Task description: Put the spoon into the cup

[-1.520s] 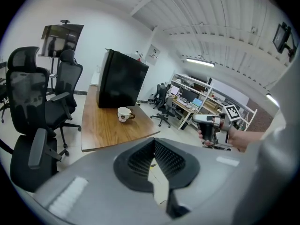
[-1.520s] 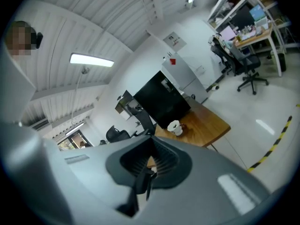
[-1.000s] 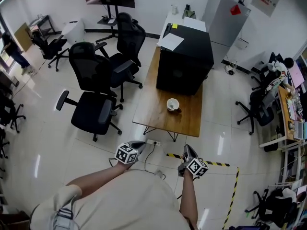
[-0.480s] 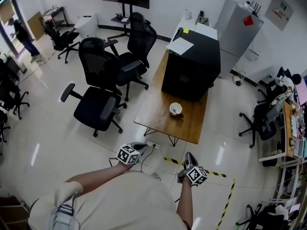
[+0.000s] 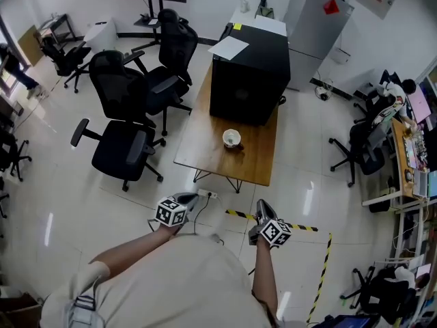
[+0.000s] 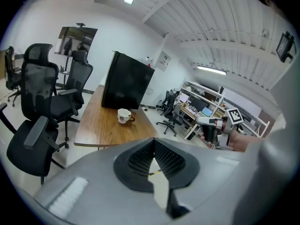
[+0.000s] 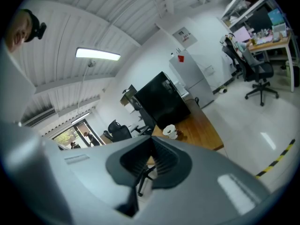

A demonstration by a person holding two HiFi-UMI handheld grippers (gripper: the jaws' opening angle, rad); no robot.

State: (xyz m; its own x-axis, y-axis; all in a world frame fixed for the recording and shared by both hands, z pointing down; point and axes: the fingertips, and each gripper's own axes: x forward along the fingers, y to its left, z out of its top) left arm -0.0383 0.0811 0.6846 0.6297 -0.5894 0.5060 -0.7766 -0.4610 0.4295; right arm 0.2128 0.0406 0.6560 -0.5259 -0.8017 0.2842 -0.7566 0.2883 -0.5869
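A white cup (image 5: 231,138) stands on a wooden table (image 5: 205,149), in front of a big black box (image 5: 247,74). A small brown thing lies against the cup's right side (image 5: 237,146); it is too small to tell whether it is the spoon. The cup also shows in the left gripper view (image 6: 123,116) and the right gripper view (image 7: 169,131). My left gripper (image 5: 196,197) and right gripper (image 5: 261,208) hang over the floor, well short of the table. Both are shut and empty (image 6: 153,144) (image 7: 151,142).
Black office chairs (image 5: 126,139) stand left of the table. Yellow-black tape (image 5: 304,228) runs across the white floor between me and the table. A grey cabinet (image 5: 315,26) is behind the box, with desks and more chairs (image 5: 362,149) at the right.
The head view has swung, so the table sits a little further left and up. Both grippers stay shut in front of my body and have drifted slightly.
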